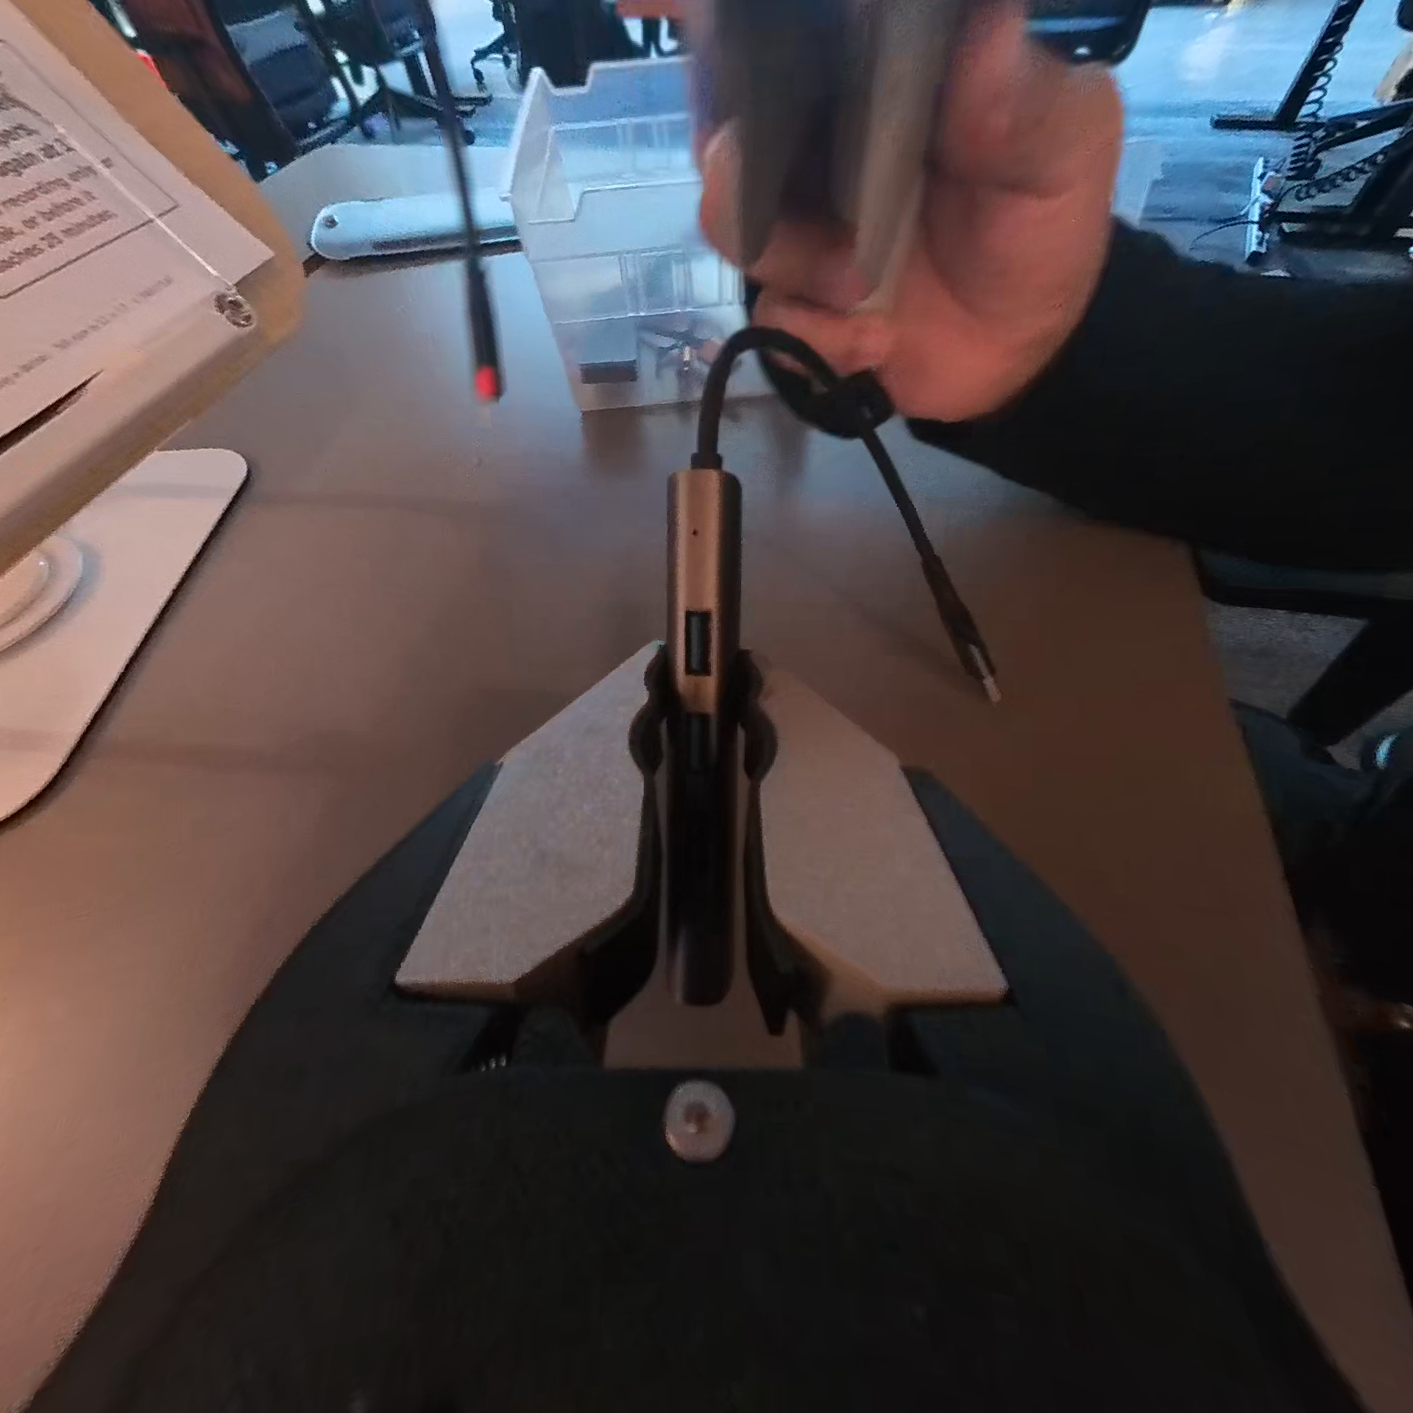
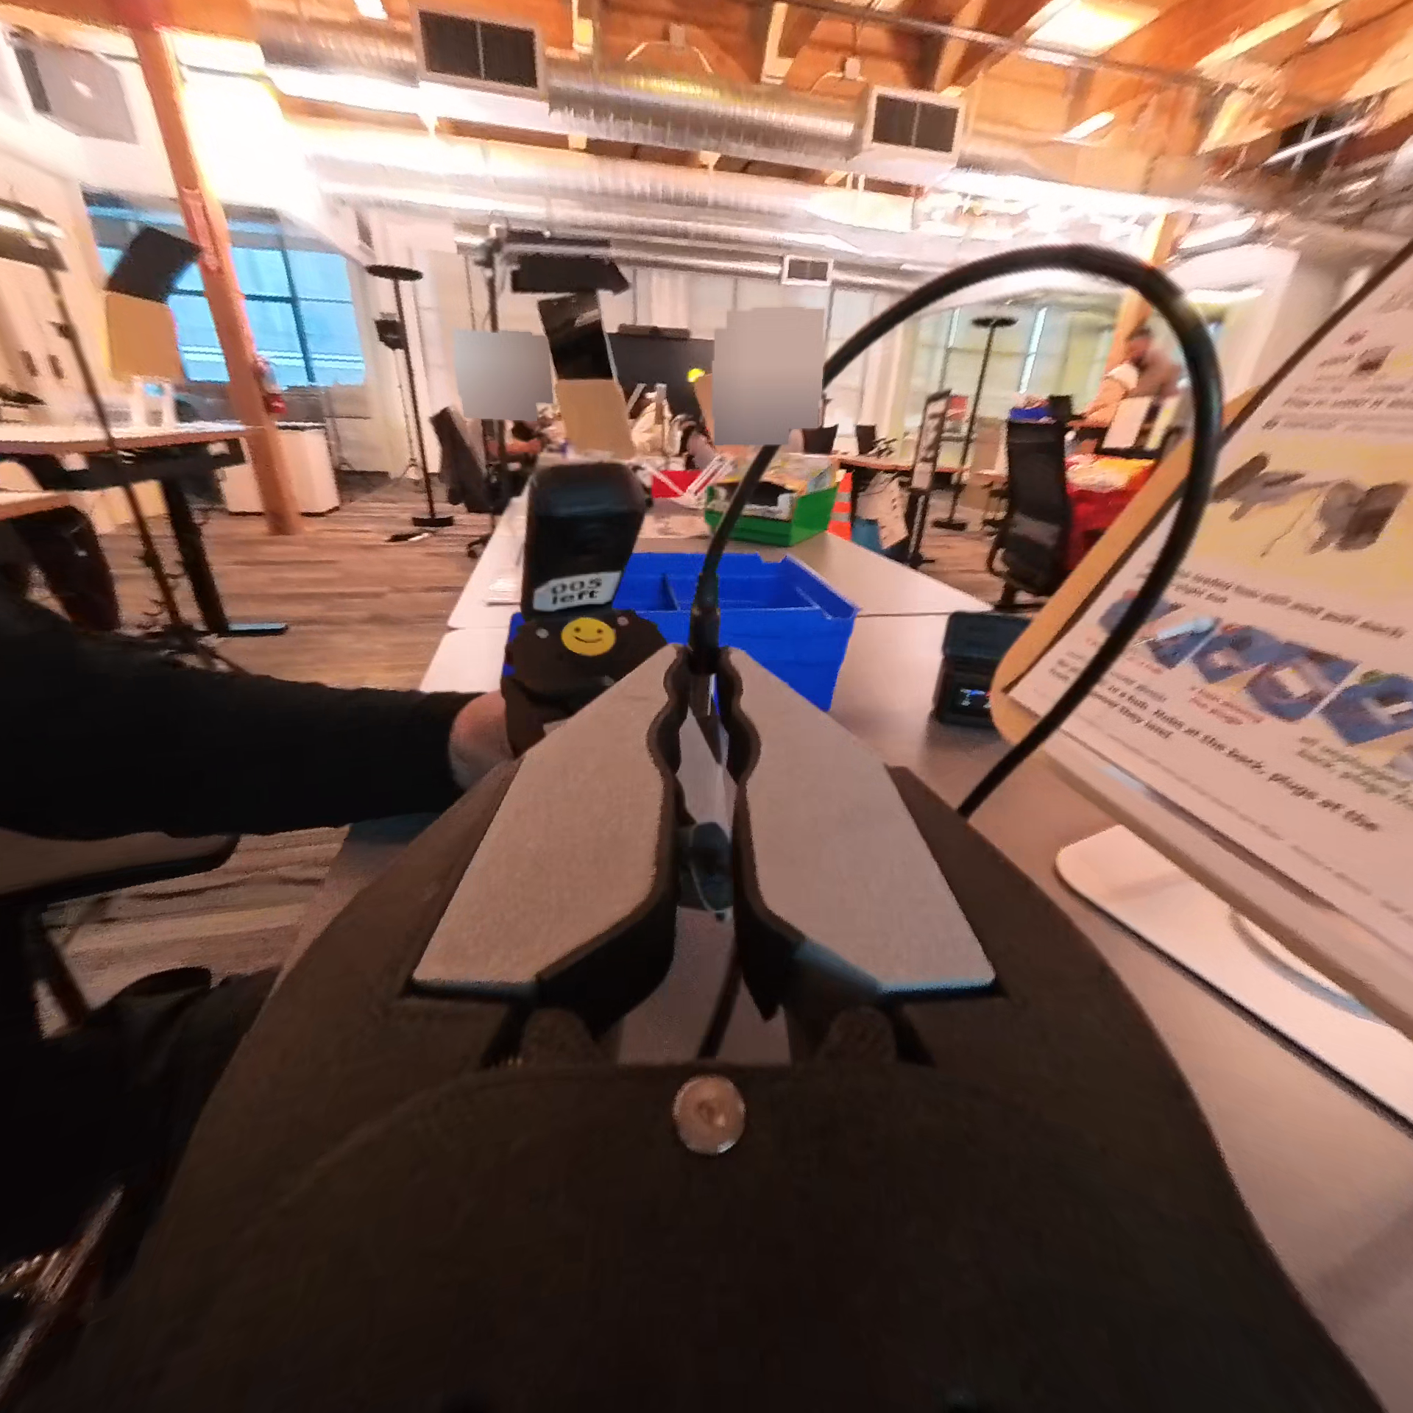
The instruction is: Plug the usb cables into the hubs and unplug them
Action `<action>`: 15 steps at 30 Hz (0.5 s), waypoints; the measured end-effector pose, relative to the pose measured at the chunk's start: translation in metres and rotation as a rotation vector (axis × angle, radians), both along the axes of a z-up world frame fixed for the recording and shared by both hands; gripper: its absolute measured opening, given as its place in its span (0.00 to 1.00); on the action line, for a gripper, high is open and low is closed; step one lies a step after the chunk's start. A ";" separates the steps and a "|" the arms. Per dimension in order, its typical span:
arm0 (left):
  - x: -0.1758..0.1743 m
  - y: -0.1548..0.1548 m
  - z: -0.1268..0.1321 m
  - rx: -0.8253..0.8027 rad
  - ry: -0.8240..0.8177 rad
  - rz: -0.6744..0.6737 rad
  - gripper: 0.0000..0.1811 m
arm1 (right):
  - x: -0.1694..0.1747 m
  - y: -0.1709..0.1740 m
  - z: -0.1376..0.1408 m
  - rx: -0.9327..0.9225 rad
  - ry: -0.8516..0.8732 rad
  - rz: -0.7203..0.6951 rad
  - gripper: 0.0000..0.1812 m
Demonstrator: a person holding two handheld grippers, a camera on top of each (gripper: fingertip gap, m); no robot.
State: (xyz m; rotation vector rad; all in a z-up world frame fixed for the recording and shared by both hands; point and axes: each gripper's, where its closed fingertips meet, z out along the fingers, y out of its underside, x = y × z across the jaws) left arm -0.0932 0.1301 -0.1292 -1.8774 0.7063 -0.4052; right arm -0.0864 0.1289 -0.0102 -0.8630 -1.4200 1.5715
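The left hand-held gripper (image 1: pixel 703 688) is closed tight on a slim grey metal USB hub (image 1: pixel 702 581), which is pinched by its near half and held above the brown bench (image 1: pixel 382 612). The hub's long axis runs straight forward along the fingers, so its far half sticks out past the fingertips with one rectangular port (image 1: pixel 697 641) facing up, just beyond the grip. The hub's own short black lead (image 1: pixel 715 397) leaves the far end, loops through a tie, and its metal plug (image 1: pixel 975 661) dangles to the right of the hub, unconnected.

The right hand-held gripper (image 2: pixel 703 673) is nearly closed on the strain-relief end of a black USB cable (image 2: pixel 1101 321). The cable arches up and over to the right and falls behind the tilted instruction board (image 2: pixel 1223 612). Whether a plug tip shows between the fingers cannot be told. In the left wrist view this gripper appears only as a blur in a person's hand (image 1: pixel 956 252), up and to the right of the hub's far end, near but apart from it.

The coming move, as I judge it, turns on bringing the held cable end down onto the hub's upward port, square to its long axis. Open room lies to the right of the hub. A clear plastic bin (image 1: pixel 612 252) stands beyond it, and the board's white base (image 1: pixel 115 612) lies to its left.
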 end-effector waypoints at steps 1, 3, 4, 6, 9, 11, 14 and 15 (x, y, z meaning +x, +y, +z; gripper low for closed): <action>-0.002 0.001 0.000 0.001 0.000 0.008 0.08 | 0.007 -0.001 0.005 0.016 0.014 -0.028 0.02; -0.005 0.001 0.000 -0.007 -0.008 0.024 0.08 | 0.025 -0.002 0.012 0.072 0.015 -0.099 0.02; -0.006 0.002 0.001 -0.007 -0.011 0.033 0.08 | 0.036 0.002 0.015 0.102 -0.003 -0.154 0.02; -0.010 0.002 0.002 -0.007 -0.010 0.052 0.08 | 0.065 0.012 0.023 0.172 -0.064 -0.263 0.02; -0.013 0.002 0.005 -0.001 -0.020 0.067 0.08 | 0.119 0.039 0.035 0.189 -0.212 -0.404 0.02; -0.012 0.002 0.007 -0.002 -0.035 0.065 0.08 | 0.157 0.053 0.050 0.125 -0.260 -0.463 0.02; -0.011 0.001 0.009 0.007 -0.026 0.065 0.08 | 0.208 0.057 0.080 -0.039 -0.229 -0.456 0.02; -0.011 0.001 0.009 0.009 -0.021 0.065 0.08 | 0.222 0.054 0.091 -0.124 -0.198 -0.411 0.02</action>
